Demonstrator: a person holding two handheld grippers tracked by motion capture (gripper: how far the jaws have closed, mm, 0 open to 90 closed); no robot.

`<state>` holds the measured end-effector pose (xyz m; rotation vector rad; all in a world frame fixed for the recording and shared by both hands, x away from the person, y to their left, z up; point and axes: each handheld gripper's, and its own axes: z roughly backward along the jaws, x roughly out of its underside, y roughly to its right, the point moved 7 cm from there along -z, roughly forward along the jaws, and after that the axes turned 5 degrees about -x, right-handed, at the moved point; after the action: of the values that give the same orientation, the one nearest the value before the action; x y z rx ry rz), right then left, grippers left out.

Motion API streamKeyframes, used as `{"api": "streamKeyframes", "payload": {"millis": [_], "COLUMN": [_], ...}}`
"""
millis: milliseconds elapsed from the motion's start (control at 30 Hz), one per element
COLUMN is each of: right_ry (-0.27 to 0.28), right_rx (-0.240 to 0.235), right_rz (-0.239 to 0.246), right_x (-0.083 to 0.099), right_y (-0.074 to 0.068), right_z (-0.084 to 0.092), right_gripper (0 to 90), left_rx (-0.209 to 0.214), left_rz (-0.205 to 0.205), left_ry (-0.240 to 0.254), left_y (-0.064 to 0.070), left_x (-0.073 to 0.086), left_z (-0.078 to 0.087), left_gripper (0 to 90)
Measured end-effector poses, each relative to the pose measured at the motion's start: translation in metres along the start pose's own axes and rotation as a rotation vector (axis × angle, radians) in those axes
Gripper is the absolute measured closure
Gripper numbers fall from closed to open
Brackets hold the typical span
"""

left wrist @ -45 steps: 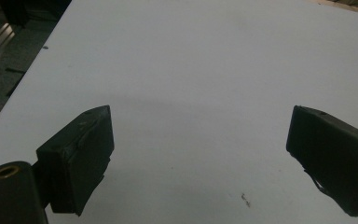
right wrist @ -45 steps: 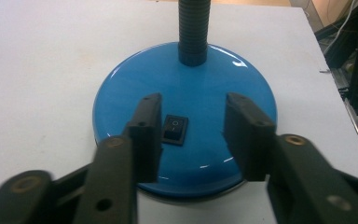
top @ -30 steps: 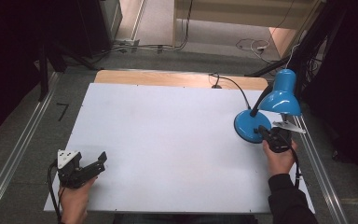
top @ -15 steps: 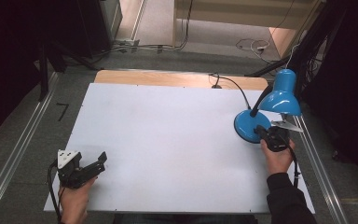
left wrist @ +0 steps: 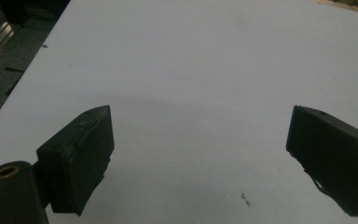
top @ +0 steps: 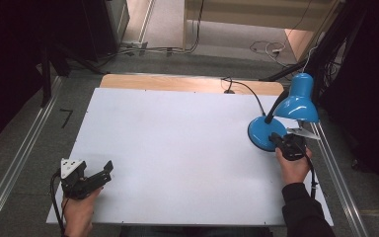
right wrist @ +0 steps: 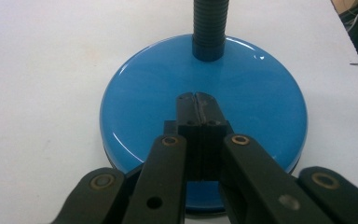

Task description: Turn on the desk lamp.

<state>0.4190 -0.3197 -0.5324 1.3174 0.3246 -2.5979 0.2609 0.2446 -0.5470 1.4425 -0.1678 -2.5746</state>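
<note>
Your right gripper (right wrist: 196, 100) is closed, its 2 jaws pressed together over the lamp (top: 276, 121) base, gripping nothing. The lamp stands at the table's (top: 177, 133) 3 o'clock edge. Your left gripper (top: 98, 177), at 7 o'clock, gapes wide, empty.

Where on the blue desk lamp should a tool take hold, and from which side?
Probably the black ribbed neck of the lamp, just above the round base, approached level from the person's side. The base is a wide, flat, glossy dome, poor for two jaws; the neck is slim and upright.

Dim room w/ dark edges; white worktop (top: 177, 143) evenly lit, soft shadows (slight glare on lamp base (right wrist: 168, 93)).
</note>
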Motion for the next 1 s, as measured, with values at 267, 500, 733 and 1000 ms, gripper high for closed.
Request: {"api": "streamKeyframes", "payload": {"millis": [267,500,733,1000], "right_ry": [-0.002,0.001,0.008,0.024], "right_rx": [0.002,0.006,0.009,0.007], "right_rz": [-0.008,-0.004,-0.006,-0.004], "right_x": [0.0016,0.0022,0.0028,0.0045], "right_y": [0.0004,0.0002,-0.0001,0.0001], "right_z": [-0.0017,-0.0018,-0.0018,-0.0016], "right_gripper": [87.5,87.5,87.5,87.5], "left_rx": [-0.001,-0.001,0.000,0.004], "left_rz": [-0.001,-0.003,-0.003,0.000], "left_ry": [0.001,0.001,0.001,0.000], "left_y": [-0.0002,-0.0007,-0.0009,-0.0009], "left_x": [-0.0002,0.0000,0.0000,0.0002], "left_z": [0.0002,0.0007,0.0009,0.0009], "left_gripper": [8.2,8.2,8.2,8.2]}}
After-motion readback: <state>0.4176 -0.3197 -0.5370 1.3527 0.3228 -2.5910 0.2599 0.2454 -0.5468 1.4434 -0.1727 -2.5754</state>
